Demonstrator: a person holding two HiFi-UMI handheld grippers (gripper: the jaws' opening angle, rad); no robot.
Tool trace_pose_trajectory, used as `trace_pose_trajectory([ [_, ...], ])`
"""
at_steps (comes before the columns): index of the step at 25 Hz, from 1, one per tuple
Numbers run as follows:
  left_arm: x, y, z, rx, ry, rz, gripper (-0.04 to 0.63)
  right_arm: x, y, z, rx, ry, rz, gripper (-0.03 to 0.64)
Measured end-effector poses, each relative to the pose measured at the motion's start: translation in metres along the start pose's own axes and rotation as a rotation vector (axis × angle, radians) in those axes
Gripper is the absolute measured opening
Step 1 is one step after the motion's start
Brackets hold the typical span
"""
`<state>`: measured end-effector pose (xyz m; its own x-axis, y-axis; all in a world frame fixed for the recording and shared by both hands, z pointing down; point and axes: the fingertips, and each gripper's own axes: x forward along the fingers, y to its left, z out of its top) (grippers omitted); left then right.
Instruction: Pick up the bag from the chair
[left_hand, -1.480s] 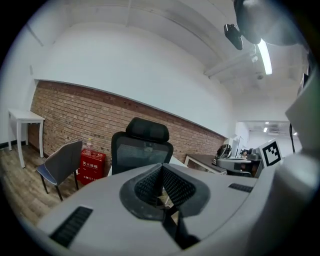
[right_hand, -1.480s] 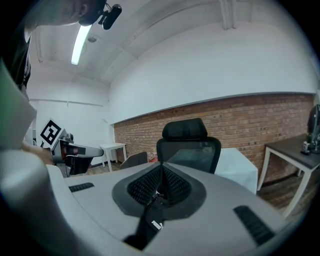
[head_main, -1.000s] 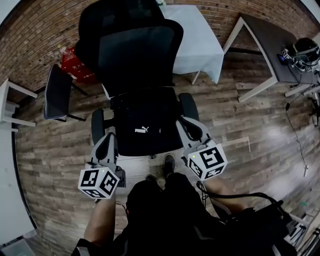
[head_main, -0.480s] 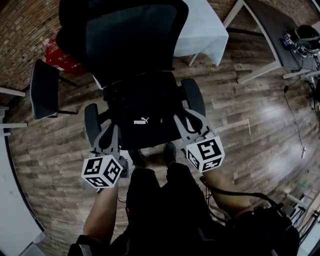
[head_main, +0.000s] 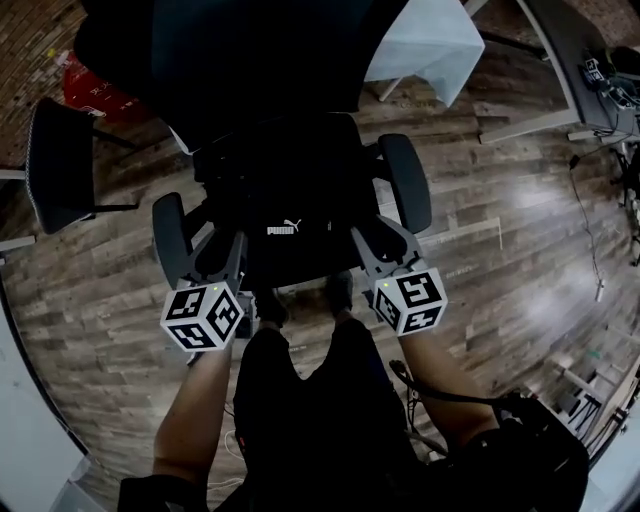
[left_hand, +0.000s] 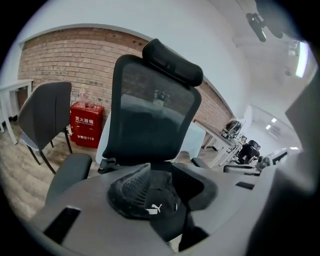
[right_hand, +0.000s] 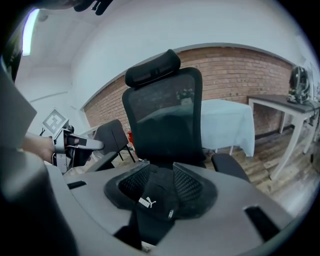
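A black bag (head_main: 290, 225) with a white Puma logo lies on the seat of a black office chair (head_main: 405, 180). My left gripper (head_main: 228, 255) is at the seat's front left corner and my right gripper (head_main: 368, 240) at its front right, both pointing at the bag. In the left gripper view the left gripper (left_hand: 160, 186) frames the bag (left_hand: 157, 202) between parted jaws. The right gripper (right_hand: 160, 184) frames the bag (right_hand: 155, 197) the same way. Both pairs of jaws have just been opening, and no pad presses on the bag.
A red fire-extinguisher box (head_main: 95, 90) stands by the brick wall. A grey side chair (head_main: 55, 160) is at the left, a white-clothed table (head_main: 430, 40) behind the office chair, and a dark desk (head_main: 565, 60) at the far right. The person's legs (head_main: 300, 390) reach the seat's front edge.
Both grippers have come down to the front of the seat and their jaws have parted. The head camera has moved in over the chair.
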<state>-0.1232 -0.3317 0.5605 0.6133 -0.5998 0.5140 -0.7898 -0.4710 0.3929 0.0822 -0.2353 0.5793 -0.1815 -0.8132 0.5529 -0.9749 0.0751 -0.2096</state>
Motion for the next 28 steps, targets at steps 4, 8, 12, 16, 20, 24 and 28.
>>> trace_pose_trajectory([
  [4, 0.024, 0.023, -0.031, -0.076, 0.036, 0.029, 0.146, 0.025, -0.013, -0.034, 0.049, 0.043, -0.006, 0.172],
  [8, 0.048, 0.045, -0.062, -0.125, 0.071, 0.061, 0.224, 0.048, -0.034, -0.065, 0.097, 0.083, -0.038, 0.193],
  [12, 0.063, 0.066, -0.089, -0.125, 0.108, 0.101, 0.243, 0.066, -0.045, -0.093, 0.147, 0.114, -0.045, 0.213],
  [16, 0.075, 0.086, -0.111, -0.154, 0.128, 0.130, 0.273, 0.083, -0.048, -0.125, 0.208, 0.150, -0.036, 0.236],
  [20, 0.088, 0.102, -0.131, -0.188, 0.138, 0.151, 0.313, 0.098, -0.053, -0.157, 0.293, 0.183, -0.032, 0.272],
  [24, 0.101, 0.119, -0.153, -0.226, 0.167, 0.178, 0.337, 0.114, -0.064, -0.181, 0.363, 0.204, -0.048, 0.307],
  [28, 0.114, 0.133, -0.170, -0.220, 0.194, 0.206, 0.344, 0.130, -0.072, -0.196, 0.416, 0.219, -0.052, 0.327],
])
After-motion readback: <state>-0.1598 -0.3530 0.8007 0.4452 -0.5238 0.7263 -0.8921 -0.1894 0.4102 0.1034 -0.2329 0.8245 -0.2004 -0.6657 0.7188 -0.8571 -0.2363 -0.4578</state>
